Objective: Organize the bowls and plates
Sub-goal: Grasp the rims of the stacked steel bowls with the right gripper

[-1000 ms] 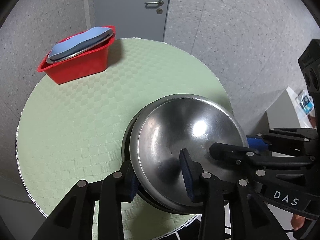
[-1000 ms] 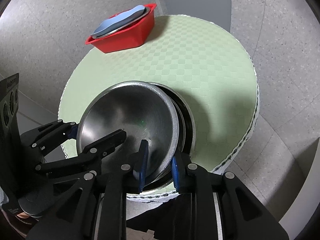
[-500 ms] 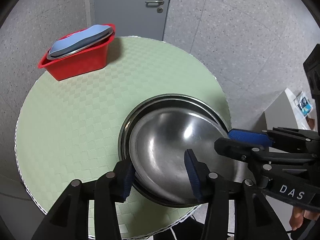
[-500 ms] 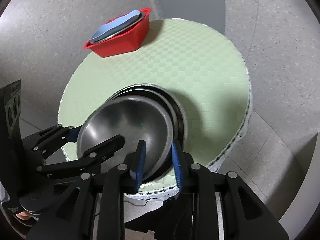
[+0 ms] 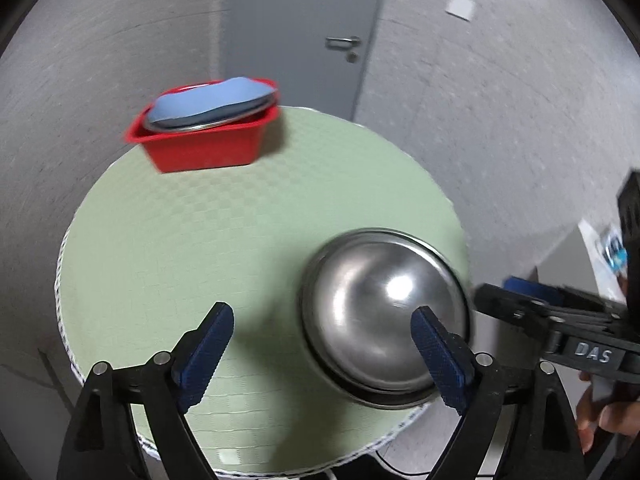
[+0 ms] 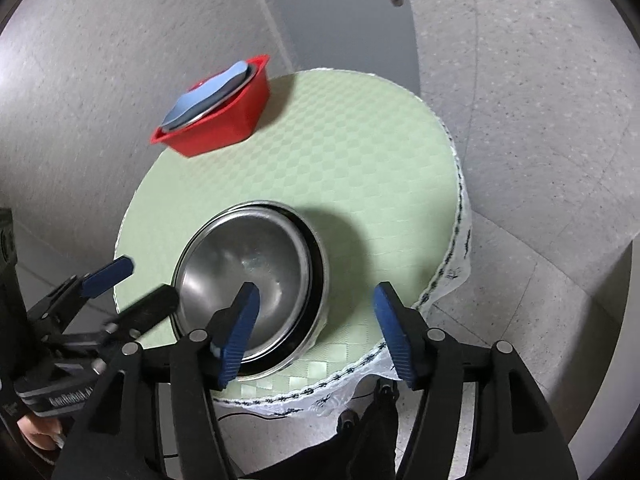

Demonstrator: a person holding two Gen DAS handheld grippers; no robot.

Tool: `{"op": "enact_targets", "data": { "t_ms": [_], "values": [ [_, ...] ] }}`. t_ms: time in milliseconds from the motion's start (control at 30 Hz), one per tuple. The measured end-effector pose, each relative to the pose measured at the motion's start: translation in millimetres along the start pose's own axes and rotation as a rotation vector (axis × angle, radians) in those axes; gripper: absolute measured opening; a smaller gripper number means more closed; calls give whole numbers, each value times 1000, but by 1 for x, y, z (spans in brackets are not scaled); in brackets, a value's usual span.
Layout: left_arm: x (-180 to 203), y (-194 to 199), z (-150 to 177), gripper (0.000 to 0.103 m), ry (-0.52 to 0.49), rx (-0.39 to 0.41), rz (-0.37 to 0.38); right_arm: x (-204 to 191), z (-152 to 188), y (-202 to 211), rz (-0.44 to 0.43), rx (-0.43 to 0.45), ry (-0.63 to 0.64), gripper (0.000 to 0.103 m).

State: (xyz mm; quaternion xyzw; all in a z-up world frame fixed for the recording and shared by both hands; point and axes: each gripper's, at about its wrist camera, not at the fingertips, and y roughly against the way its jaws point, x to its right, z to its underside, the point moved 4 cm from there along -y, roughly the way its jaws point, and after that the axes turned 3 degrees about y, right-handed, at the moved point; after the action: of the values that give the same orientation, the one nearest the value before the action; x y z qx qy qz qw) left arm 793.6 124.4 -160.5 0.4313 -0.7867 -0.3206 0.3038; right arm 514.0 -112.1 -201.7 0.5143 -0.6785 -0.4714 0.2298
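A steel bowl (image 5: 380, 308) sits nested in a stack of metal dishes near the front edge of the round green table (image 5: 240, 240); it also shows in the right wrist view (image 6: 256, 276). My left gripper (image 5: 320, 352) is open and empty, with its right finger in front of the bowl. My right gripper (image 6: 316, 328) is open and empty, above the stack's near rim. A red basin (image 5: 204, 148) at the far side holds a blue plate (image 5: 208, 100) over a metal one; the basin also shows in the right wrist view (image 6: 216, 120).
The table is covered with a green checked cloth (image 6: 340, 168) that hangs over the front edge. A grey door (image 5: 300, 32) and speckled floor lie beyond. The right gripper's body (image 5: 560, 320) shows at the right of the left wrist view.
Both grippers let go of the steel bowl, which came down into the stack. Both opened wide and pulled back and upward from the table.
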Motion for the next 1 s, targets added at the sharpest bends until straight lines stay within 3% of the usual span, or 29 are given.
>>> {"op": "enact_targets", "data": {
  "t_ms": [200, 367, 700, 767, 867, 933, 1000],
  "values": [
    [-23, -13, 17, 90, 91, -31, -31, 7, 7, -12, -23, -18, -60, 66],
    [-25, -31, 21, 90, 125, -70, -16, 14, 14, -30, -59, -60, -123, 66],
    [-25, -57, 20, 89, 134, -95, 7, 10, 21, -51, -92, -96, -145, 66],
    [-22, -61, 20, 85, 133, -101, 17, 9, 22, -52, -99, -101, -144, 66],
    [-15, -69, 19, 68, 115, -112, 46, 8, 22, -57, -121, -111, -140, 64],
    [-11, -74, 18, 59, 105, -122, 71, 6, 22, -60, -136, -119, -138, 55],
    [-6, -78, 18, 43, 90, -131, 88, 3, 24, -64, -161, -130, -139, 48]
  ]
}}
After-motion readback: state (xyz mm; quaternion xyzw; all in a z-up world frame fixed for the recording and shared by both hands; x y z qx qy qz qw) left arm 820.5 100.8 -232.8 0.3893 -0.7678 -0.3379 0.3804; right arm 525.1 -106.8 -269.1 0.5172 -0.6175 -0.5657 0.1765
